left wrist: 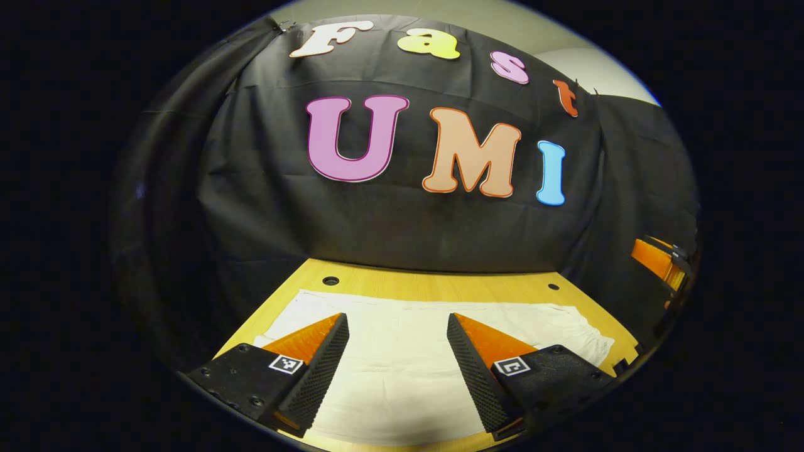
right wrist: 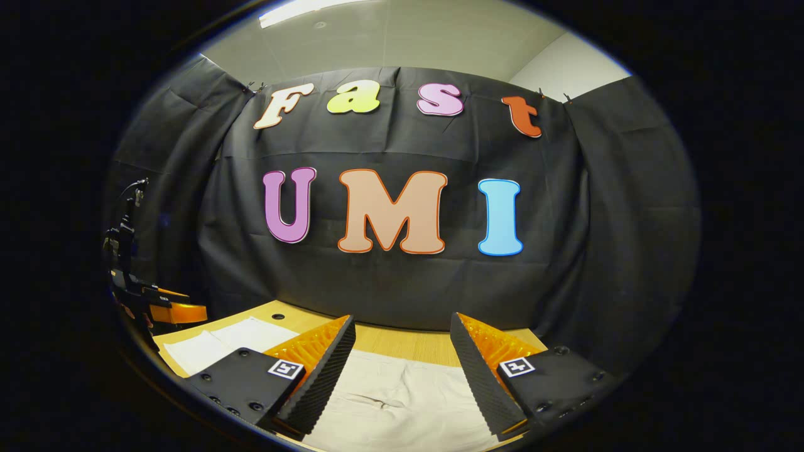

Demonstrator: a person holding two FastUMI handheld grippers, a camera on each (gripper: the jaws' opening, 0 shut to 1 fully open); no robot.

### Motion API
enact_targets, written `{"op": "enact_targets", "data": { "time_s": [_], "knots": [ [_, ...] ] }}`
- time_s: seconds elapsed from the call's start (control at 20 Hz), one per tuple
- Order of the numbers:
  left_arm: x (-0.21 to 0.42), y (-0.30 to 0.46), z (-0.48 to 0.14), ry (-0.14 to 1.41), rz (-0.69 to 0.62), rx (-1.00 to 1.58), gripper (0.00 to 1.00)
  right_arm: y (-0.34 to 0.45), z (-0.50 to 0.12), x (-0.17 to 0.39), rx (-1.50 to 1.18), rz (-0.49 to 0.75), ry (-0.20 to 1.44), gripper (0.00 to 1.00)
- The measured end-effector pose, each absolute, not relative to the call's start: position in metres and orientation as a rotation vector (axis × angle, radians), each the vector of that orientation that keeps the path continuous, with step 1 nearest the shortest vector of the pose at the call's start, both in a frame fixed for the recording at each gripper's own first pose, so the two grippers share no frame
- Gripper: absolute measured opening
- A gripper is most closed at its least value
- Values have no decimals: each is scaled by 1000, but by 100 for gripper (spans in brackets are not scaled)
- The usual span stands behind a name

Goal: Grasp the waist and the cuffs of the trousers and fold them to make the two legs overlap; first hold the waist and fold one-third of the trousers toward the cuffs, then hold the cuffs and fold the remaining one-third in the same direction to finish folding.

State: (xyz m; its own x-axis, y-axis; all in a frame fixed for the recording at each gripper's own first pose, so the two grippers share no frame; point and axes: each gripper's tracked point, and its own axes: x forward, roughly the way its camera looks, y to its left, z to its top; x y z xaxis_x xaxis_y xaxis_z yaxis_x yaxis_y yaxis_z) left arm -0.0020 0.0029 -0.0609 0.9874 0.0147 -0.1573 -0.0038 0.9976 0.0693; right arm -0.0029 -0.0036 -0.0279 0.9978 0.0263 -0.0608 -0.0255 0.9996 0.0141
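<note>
Both tongs, left [left wrist: 397, 326] and right [right wrist: 402, 328], gape wide above pale trousers [left wrist: 402, 370] lying flat on the table [left wrist: 440, 285].

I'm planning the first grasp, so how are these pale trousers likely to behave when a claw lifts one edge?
The trousers lie flat and thin on the wooden table, so they will probably droop rather than hold shape. Soft creases near the edge suggest light, limp cloth. Both the left claw and right claw are open above them; a shallow pinch might slip.

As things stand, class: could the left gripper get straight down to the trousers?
Probably yes. The left gripper hangs open above the trousers, which lie flat on the table with nothing between.
</note>
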Motion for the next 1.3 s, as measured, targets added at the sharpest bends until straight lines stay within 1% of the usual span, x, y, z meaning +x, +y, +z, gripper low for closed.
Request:
{"op": "enact_targets", "data": {
  "time_s": [0.15, 0.35, 0.5, 0.65, 0.95, 1.1, 1.3],
  "knots": [
    [-2, 7, -76, 214, -40, 111, 94, -3, -35, -4, 12, 23, 78, 98],
    [-11, 17, -100, 336, -152, 227, 94, -4, -44, -7, 6, 8, 103, 97],
    [-30, 31, -125, 457, -258, 332, 94, -5, -46, -11, 5, -12, 109, 97],
    [-45, 44, -153, 580, -366, 450, 92, -6, -51, -19, 8, -34, 126, 97],
    [-90, 52, -225, 825, -625, 620, 93, -4, -56, -32, -46, -71, 160, 97],
    [-108, 66, -258, 964, -690, 684, 93, -1, -62, -38, -57, -75, 177, 97],
    [-130, 83, -280, 1083, -735, 751, 91, -1, -75, -43, -60, -82, 213, 97]
  ]
}}
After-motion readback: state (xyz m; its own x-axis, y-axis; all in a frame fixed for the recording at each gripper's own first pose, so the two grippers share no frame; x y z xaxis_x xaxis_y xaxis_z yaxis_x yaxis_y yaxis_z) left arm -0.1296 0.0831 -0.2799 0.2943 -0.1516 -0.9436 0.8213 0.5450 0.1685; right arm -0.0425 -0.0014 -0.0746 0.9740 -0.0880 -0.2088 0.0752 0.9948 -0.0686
